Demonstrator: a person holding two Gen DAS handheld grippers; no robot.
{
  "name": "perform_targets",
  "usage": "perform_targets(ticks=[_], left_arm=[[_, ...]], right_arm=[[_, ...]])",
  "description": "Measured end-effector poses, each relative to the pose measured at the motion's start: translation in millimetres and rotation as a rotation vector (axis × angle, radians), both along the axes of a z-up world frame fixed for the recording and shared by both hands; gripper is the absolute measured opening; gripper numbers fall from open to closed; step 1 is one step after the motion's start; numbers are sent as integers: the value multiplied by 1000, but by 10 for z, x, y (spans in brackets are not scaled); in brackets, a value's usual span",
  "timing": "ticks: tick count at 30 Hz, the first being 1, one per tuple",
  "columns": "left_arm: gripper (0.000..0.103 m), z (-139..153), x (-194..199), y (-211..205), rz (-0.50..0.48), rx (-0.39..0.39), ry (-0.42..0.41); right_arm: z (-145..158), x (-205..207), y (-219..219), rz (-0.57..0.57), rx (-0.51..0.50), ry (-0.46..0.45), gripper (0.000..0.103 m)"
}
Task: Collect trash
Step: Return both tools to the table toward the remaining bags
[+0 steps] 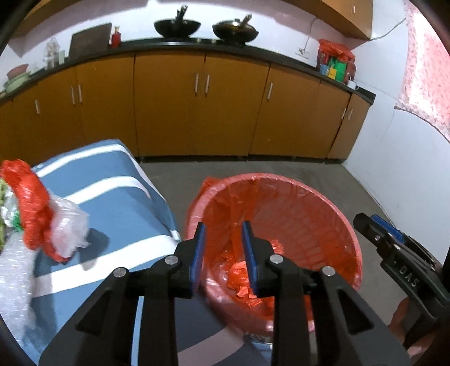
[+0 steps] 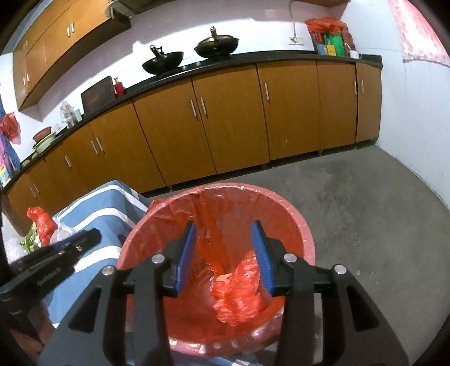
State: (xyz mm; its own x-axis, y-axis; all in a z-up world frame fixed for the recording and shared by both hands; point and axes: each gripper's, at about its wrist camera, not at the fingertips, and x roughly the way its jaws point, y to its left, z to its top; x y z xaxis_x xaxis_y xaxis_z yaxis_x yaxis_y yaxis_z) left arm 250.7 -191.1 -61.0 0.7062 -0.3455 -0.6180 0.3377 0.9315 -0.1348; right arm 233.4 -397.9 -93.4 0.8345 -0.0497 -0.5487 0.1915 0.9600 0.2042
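Note:
A pink bin (image 1: 337, 214) lined with a red plastic bag stands on the floor beside a blue-and-white striped table (image 1: 118, 202). Crumpled red plastic (image 2: 239, 290) lies inside the bin (image 2: 298, 222). My left gripper (image 1: 223, 247) is open and empty over the bin's near-left rim. My right gripper (image 2: 225, 253) is open and empty above the bin's middle; it also shows in the left wrist view (image 1: 377, 233). On the table lie a red plastic bag (image 1: 31, 202), clear plastic (image 1: 70, 225), bubble wrap (image 1: 14, 281) and a green wrapper (image 2: 29, 239).
Orange cabinets (image 1: 168, 107) with a black counter run along the far wall, with two woks (image 1: 177, 26) on top. A white wall (image 1: 399, 174) stands to the right. Grey floor (image 2: 365, 214) surrounds the bin.

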Motion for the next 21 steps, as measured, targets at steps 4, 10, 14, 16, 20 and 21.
perform_targets(ticks=[4, 10, 14, 16, 20, 21], left_arm=[[41, 113, -170, 207, 37, 12, -58], [47, 271, -511, 713, 107, 26, -140], [49, 357, -754, 1125, 181, 46, -206], [53, 374, -859, 1353, 233, 56, -230], [55, 357, -1066, 1906, 369, 101, -277], [57, 349, -1097, 2051, 404, 110, -283]], right_arm=[[72, -50, 117, 16, -14, -9, 43], [145, -93, 450, 80, -17, -10, 43], [202, -92, 787, 141, -33, -13, 43], [208, -82, 992, 179, -43, -9, 43], [182, -14, 1427, 256, -52, 7, 43], [173, -1, 1531, 273, -53, 10, 43]])
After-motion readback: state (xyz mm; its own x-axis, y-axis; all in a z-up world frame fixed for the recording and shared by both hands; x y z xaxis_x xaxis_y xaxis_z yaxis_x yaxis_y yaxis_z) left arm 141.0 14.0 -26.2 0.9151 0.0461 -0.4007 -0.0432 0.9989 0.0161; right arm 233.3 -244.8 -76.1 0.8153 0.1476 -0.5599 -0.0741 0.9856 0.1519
